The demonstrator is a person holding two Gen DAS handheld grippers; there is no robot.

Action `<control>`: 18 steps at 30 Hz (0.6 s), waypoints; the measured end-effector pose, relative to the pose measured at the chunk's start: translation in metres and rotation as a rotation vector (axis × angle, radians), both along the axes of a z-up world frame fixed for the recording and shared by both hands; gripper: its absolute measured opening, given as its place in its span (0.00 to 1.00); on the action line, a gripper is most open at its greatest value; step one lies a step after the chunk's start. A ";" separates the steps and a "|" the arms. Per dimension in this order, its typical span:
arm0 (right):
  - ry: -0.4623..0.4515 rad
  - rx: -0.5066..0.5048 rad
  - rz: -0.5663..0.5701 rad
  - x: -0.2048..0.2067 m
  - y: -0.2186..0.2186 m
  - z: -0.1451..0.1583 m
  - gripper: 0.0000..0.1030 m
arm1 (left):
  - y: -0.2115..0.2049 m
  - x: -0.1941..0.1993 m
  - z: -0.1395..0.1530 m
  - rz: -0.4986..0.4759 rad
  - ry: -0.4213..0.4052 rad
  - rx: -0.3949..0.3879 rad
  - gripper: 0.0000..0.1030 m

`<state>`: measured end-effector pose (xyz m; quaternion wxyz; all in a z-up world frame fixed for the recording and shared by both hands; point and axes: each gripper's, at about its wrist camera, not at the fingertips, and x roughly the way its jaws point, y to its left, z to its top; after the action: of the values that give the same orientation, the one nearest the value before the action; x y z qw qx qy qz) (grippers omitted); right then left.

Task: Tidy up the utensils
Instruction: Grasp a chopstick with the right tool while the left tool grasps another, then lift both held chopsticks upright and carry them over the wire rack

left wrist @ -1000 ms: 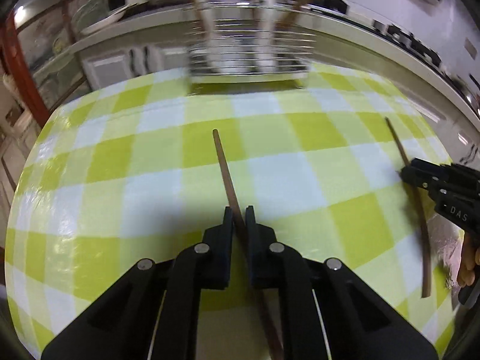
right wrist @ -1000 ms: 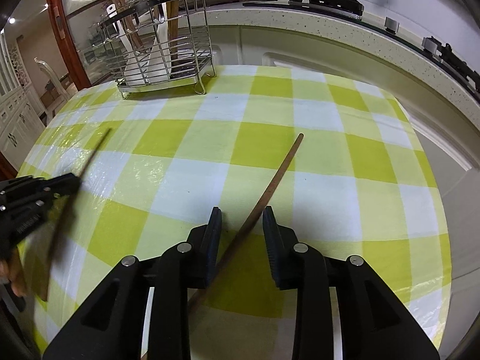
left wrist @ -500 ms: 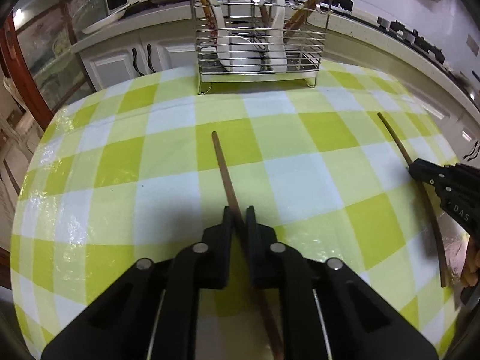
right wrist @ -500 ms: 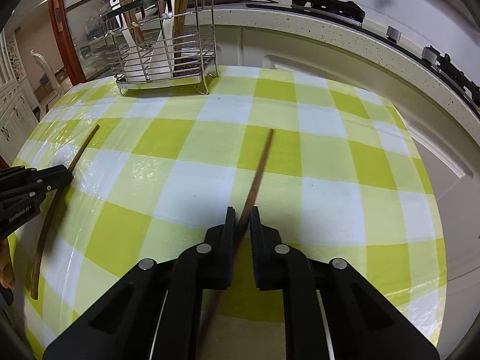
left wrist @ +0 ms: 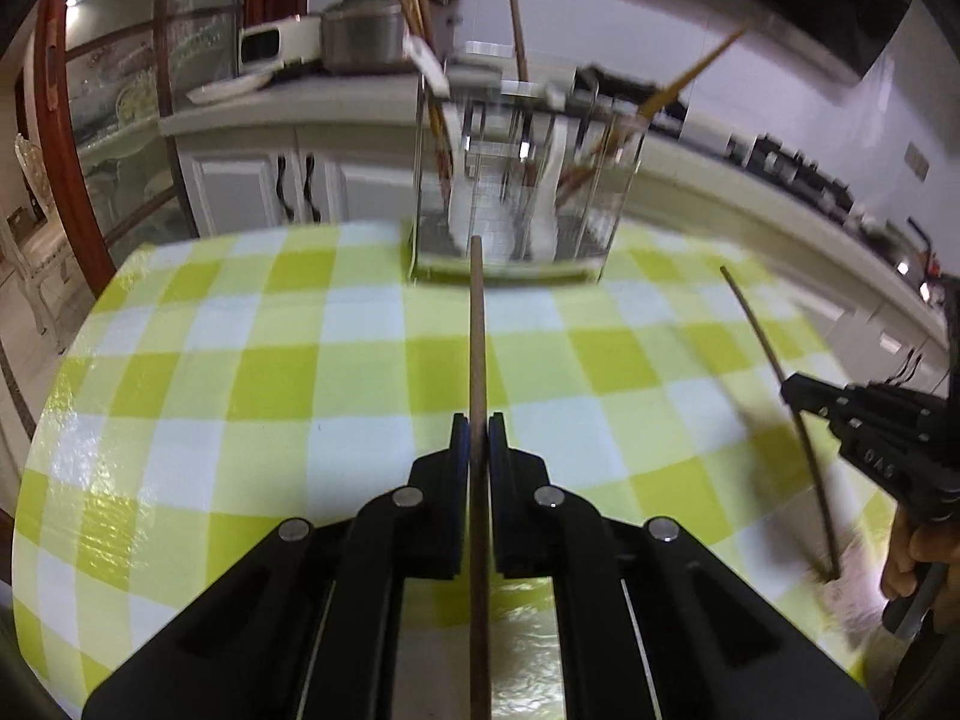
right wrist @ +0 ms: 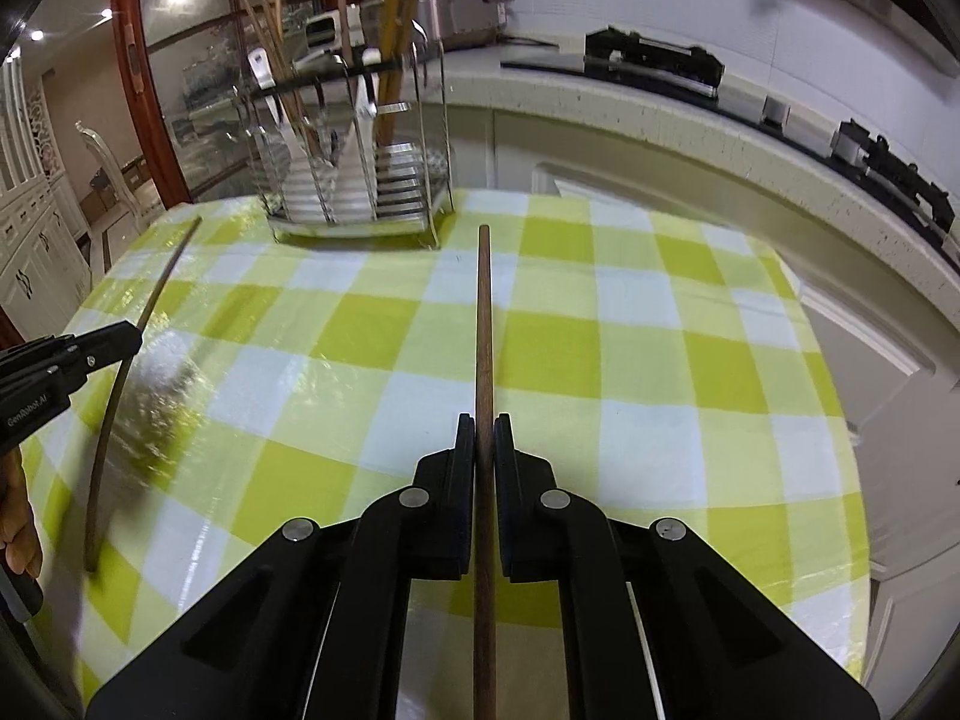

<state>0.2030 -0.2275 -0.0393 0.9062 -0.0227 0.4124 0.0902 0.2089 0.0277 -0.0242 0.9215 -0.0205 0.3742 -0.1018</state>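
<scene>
each hand-held gripper is clamped on one brown chopstick: the left hand-held gripper (left wrist: pixel 479 438) pinches the left chopstick (left wrist: pixel 477 324), the right hand-held gripper (right wrist: pixel 483 438) the right chopstick (right wrist: pixel 483 324), each running straight ahead between the jaws, above the checked desk (right wrist: pixel 600 348). the carry step looks under way; next, tip each point into the wire utensil rack (right wrist: pixel 360 180) far ahead.
</scene>
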 end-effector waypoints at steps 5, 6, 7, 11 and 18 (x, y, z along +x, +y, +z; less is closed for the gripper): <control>-0.045 0.006 0.004 -0.009 0.000 0.023 0.07 | 0.004 -0.009 0.020 0.019 -0.058 -0.018 0.06; -0.053 0.007 0.004 -0.011 0.000 0.027 0.07 | 0.005 -0.011 0.024 0.022 -0.069 -0.023 0.06; -0.064 0.009 0.004 -0.013 -0.001 0.032 0.07 | 0.006 -0.012 0.027 0.024 -0.079 -0.027 0.06; -0.105 0.018 0.004 -0.022 -0.002 0.050 0.07 | 0.010 -0.023 0.044 0.034 -0.140 -0.040 0.06; -0.162 0.028 0.012 -0.035 -0.001 0.075 0.07 | 0.015 -0.037 0.065 0.049 -0.208 -0.051 0.06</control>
<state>0.1682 -0.2286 0.0352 0.9362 -0.0197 0.3365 0.0992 0.1721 0.0429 0.0409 0.9567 -0.0423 0.2733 -0.0902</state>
